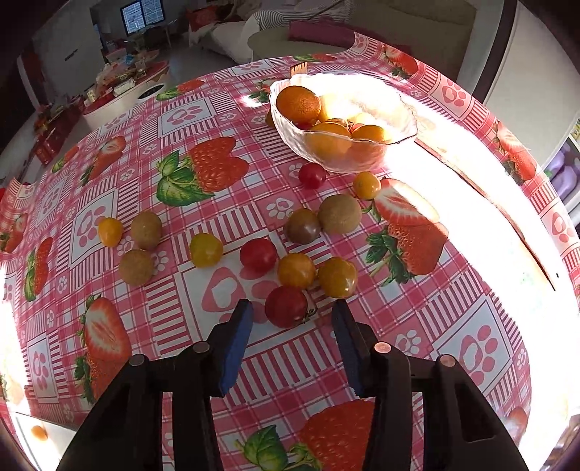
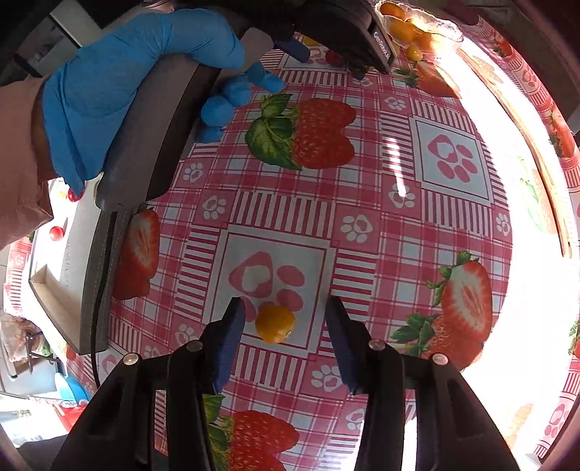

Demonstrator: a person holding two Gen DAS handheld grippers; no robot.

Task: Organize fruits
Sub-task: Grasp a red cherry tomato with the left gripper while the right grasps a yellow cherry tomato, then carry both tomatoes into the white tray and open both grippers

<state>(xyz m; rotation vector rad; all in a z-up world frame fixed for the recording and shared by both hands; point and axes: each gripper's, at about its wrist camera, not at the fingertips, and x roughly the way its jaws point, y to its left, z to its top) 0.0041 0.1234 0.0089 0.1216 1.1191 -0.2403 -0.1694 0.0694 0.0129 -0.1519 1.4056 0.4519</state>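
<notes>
A glass bowl (image 1: 398, 108) holding oranges and small tomatoes stands at the far side of the table. Several loose cherry tomatoes and kiwis lie in front of it. My left gripper (image 1: 293, 308) is open, with a red cherry tomato (image 1: 285, 306) between its fingertips and a yellow tomato (image 1: 337, 277) just beyond. My right gripper (image 2: 283, 308) is open around a single yellow tomato (image 2: 274, 323) on the cloth, not touching it. The left gripper's body (image 2: 145, 145), held by a blue-gloved hand (image 2: 119, 83), shows at the upper left of the right wrist view.
The round table wears a pink checked cloth (image 1: 203, 108) with strawberry prints. Bright sunlight washes out its right side. A white tray (image 2: 50, 286) with red tomatoes sits at the left edge in the right wrist view. The bowl also shows in that view (image 2: 435, 25).
</notes>
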